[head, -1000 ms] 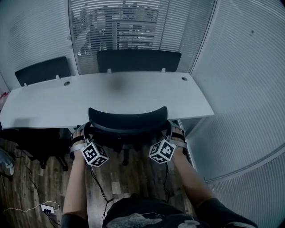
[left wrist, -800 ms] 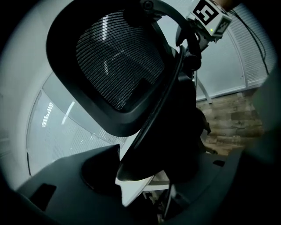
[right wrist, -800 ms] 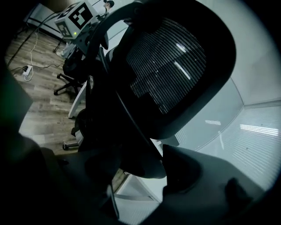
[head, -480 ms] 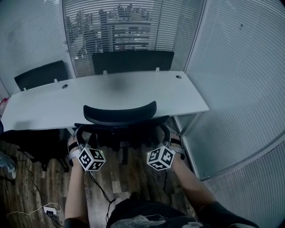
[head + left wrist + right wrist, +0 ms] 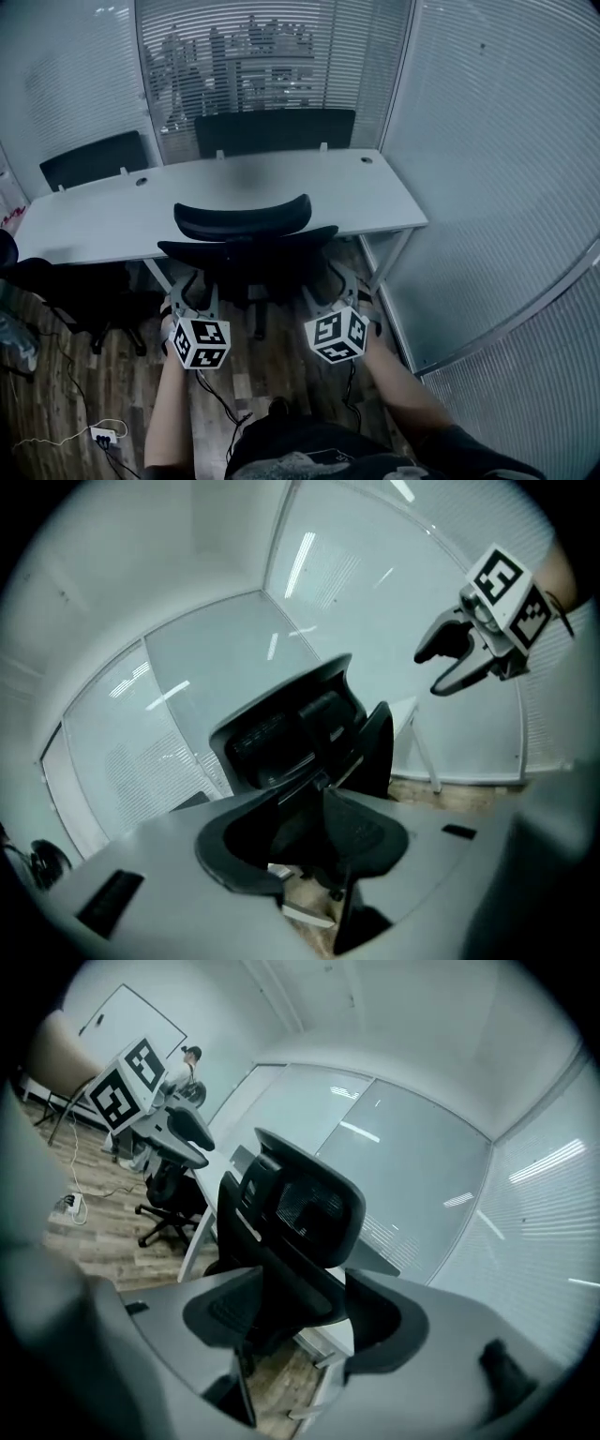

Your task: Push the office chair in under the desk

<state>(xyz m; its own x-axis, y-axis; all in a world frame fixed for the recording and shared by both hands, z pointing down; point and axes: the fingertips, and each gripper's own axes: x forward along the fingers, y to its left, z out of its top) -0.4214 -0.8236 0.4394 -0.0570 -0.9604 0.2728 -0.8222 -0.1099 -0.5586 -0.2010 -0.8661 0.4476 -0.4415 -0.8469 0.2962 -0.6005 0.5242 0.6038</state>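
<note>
The office chair is viewed steeply from above and behind in the head view, and closely from behind, low on either side, in both gripper views.

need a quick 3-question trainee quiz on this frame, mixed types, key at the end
1. Multiple choice: how many chair backs show beyond the far edge of the desk? A one, B two, C three.
2. True or false: the right gripper is shut on the office chair.
3. Short answer: what white thing lies on the floor at the lower left of the head view?
Key: 1 B: the left chair back and the middle chair back. 2 false: its jaws stand apart, clear of the chair. 3 a power strip with its cable.
</note>
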